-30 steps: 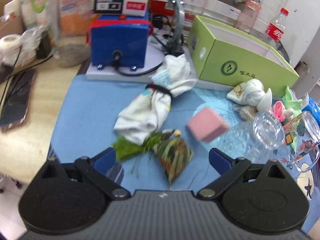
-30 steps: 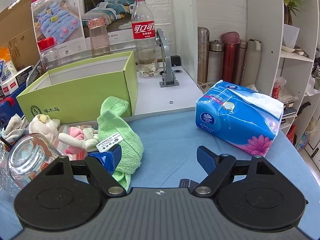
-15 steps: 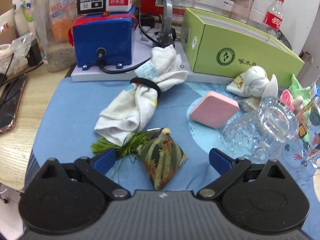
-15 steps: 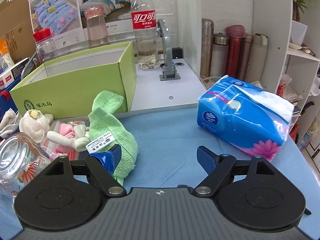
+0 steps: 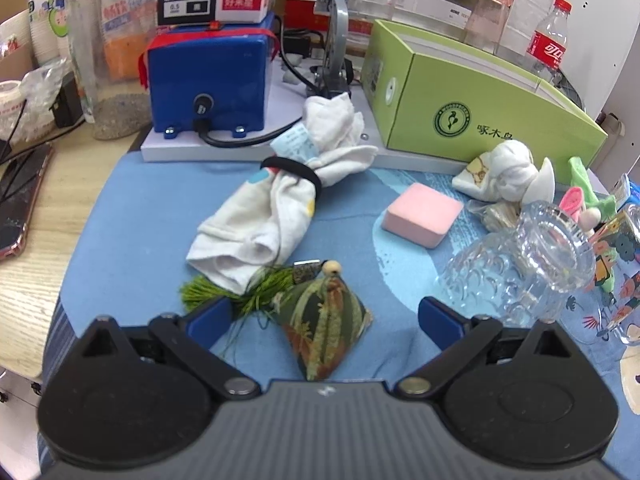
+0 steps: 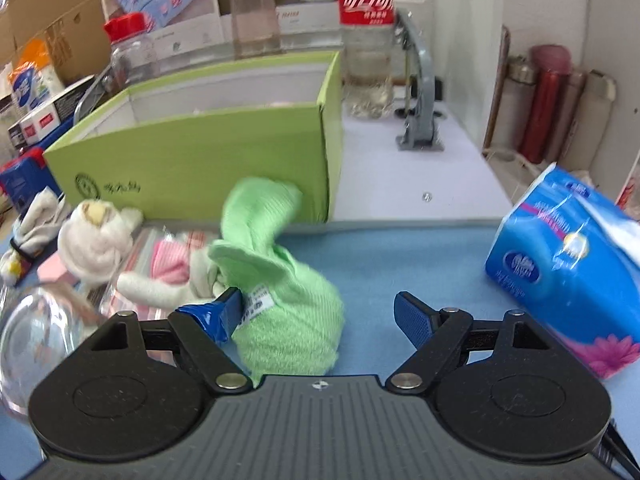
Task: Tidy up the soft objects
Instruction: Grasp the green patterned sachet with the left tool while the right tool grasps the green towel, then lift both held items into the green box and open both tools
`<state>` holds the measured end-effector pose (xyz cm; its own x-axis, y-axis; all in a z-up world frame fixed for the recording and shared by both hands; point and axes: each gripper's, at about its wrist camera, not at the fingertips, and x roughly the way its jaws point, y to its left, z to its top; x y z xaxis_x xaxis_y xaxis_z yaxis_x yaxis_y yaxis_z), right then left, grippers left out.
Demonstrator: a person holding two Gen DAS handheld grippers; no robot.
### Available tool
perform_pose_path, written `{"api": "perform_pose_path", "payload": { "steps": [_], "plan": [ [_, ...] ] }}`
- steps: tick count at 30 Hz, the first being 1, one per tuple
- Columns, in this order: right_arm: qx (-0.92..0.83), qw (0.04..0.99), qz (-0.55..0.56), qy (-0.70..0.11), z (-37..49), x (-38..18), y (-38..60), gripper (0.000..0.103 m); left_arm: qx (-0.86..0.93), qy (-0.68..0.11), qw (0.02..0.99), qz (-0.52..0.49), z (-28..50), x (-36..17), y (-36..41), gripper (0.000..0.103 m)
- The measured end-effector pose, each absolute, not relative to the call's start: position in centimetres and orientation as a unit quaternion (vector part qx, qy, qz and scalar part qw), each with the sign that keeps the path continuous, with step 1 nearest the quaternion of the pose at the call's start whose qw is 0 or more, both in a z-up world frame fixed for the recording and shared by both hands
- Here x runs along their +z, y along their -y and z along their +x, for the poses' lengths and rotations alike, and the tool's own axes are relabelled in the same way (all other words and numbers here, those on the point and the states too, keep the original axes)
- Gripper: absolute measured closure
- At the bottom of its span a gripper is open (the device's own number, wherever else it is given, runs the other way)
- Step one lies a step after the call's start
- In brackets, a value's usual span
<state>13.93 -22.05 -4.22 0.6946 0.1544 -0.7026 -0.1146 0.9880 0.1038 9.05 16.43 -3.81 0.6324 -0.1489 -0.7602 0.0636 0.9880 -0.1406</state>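
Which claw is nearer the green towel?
Right. The right claw is open around the green towel; the left claw is open around a patterned pouch, farther off.

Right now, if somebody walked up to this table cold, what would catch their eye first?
Probably the big lime-green box standing open at the back of the blue mat, with soft things strewn in front of it. Next, the green towel bunched between the open fingers of the right gripper, and the patterned pyramid pouch with its green tassel between the open fingers of the left gripper. A clear glass jar lies tipped over nearby.
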Motion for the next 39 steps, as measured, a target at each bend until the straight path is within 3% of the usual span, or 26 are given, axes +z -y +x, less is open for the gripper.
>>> {"api": "perform_pose_path", "payload": {
  "steps": [11,30,33,37,38,39],
  "plan": [
    [0.103,0.907,-0.058,-0.403,14.7,-4.6,20.9,0.033,-0.067,-0.42,0.903,-0.06,7.8,-3.4,-16.8,0.004],
    [0.054,0.935,-0.018,-0.349,16.1,-6.8,22.5,0.023,-0.075,-0.403,0.91,-0.059,7.6,-3.0,-16.4,0.006],
    [0.061,0.937,-0.02,-0.343,16.1,-6.9,22.7,0.021,-0.059,-0.418,0.904,-0.066,7.9,-3.7,-16.7,0.02],
    [0.066,0.938,-0.022,-0.34,16.5,-6.8,22.6,0.022,-0.05,-0.419,0.906,-0.04,8.1,-3.8,-16.1,0.026],
    [0.07,0.938,-0.024,-0.338,16.4,-6.8,22.4,0.024,-0.046,-0.418,0.906,-0.034,8.1,-3.8,-16.0,0.035],
    [0.076,0.939,-0.023,-0.336,16.3,-6.8,22.4,0.03,-0.042,-0.417,0.908,-0.028,8.0,-3.7,-15.8,0.059]
  ]
}}
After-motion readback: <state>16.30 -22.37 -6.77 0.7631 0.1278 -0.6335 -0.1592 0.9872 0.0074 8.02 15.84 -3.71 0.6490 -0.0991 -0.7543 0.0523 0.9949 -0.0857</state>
